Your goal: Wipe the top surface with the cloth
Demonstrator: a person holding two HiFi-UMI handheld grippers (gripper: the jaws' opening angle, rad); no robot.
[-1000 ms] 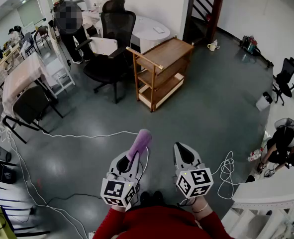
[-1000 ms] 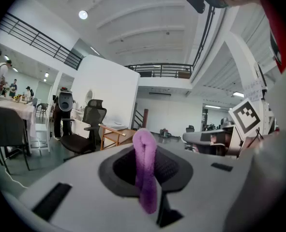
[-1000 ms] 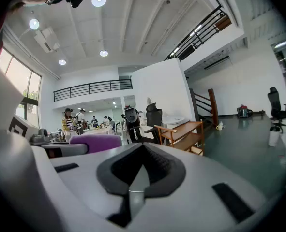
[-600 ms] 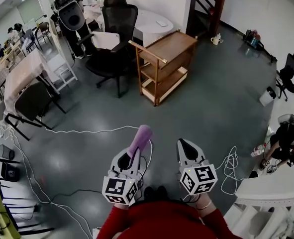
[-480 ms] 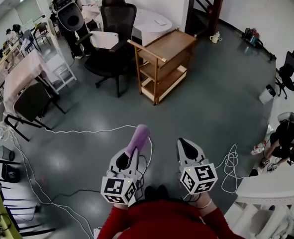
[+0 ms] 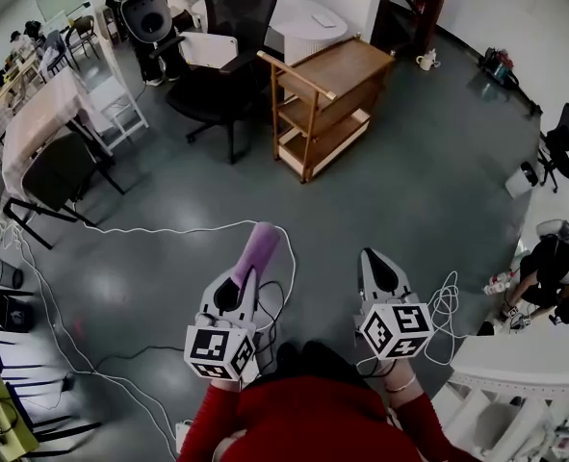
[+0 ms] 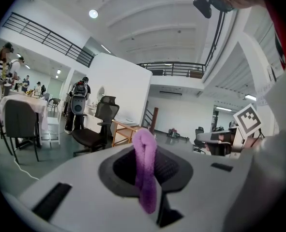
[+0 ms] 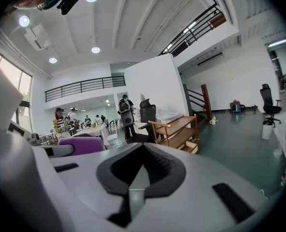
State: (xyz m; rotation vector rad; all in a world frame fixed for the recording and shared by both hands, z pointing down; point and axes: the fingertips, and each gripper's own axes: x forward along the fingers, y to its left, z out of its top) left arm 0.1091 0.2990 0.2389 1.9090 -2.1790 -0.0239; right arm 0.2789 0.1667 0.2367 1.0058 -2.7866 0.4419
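A wooden three-shelf cart [image 6: 340,69] stands on the grey floor some way ahead, its top bare. My left gripper [image 6: 244,275] is shut on a rolled purple cloth [image 6: 259,244], which sticks out past the jaws toward the cart. In the left gripper view the cloth [image 7: 144,187] hangs between the closed jaws of the left gripper [image 7: 147,153], with the cart [image 7: 125,127] small in the distance. My right gripper [image 6: 375,258] is held beside the left one, shut and empty. The right gripper view shows the right gripper [image 8: 142,166], the cart [image 8: 177,125] ahead and the cloth [image 8: 82,144] at left.
A black office chair [image 6: 228,17] and a white round table [image 6: 309,15] stand behind the cart. White cables [image 6: 168,231] trail over the floor at left and right. Tables and chairs fill the left side [image 6: 48,133]. A person [image 6: 544,282] crouches at the right.
Both grippers sit a little lower in the head view and the cart has shifted up and right. The cloth stays held in the left gripper. The right gripper stays shut.
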